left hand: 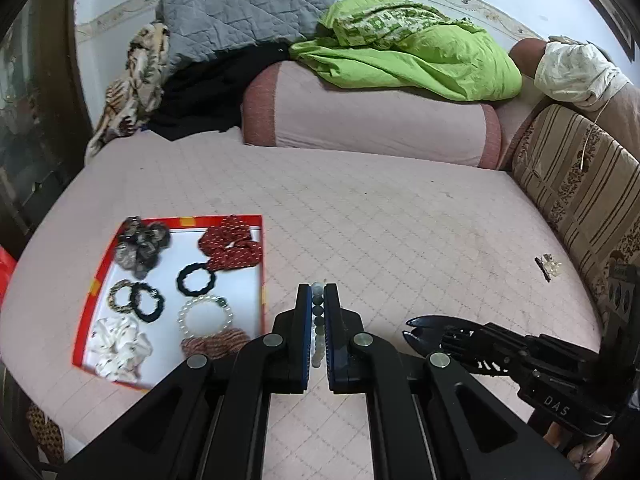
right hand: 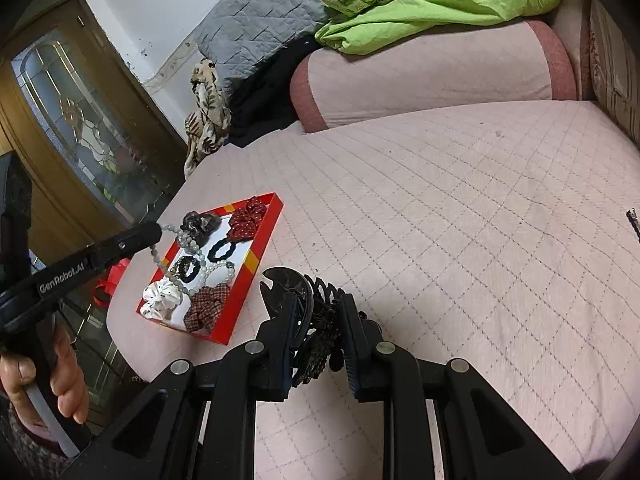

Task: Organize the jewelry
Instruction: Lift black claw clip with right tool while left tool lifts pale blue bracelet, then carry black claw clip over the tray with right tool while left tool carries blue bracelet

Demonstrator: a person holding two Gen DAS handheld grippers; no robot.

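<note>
A red-rimmed tray (left hand: 262, 276) with a white floor lies on the pink bed, left of centre; it also shows in the right wrist view (right hand: 256, 258). It holds several scrunchies and a pearl bracelet (left hand: 205, 317). My left gripper (left hand: 318, 292) is shut on a grey-green bead bracelet (left hand: 318, 320), just right of the tray. In the right wrist view the bead bracelet (right hand: 188, 246) hangs from the left gripper (right hand: 160, 229) over the tray. My right gripper (right hand: 316, 304) is shut on a black hair claw clip (right hand: 298, 292), right of the tray; the clip also shows in the left wrist view (left hand: 430, 330).
A pink bolster (left hand: 368, 120) lies across the back of the bed with a green cloth (left hand: 408, 52) and grey quilt (left hand: 248, 4) behind. A striped cushion (left hand: 580, 192) lines the right side. Small hair pins (left hand: 546, 266) lie at the right. A glass door (right hand: 80, 128) stands left.
</note>
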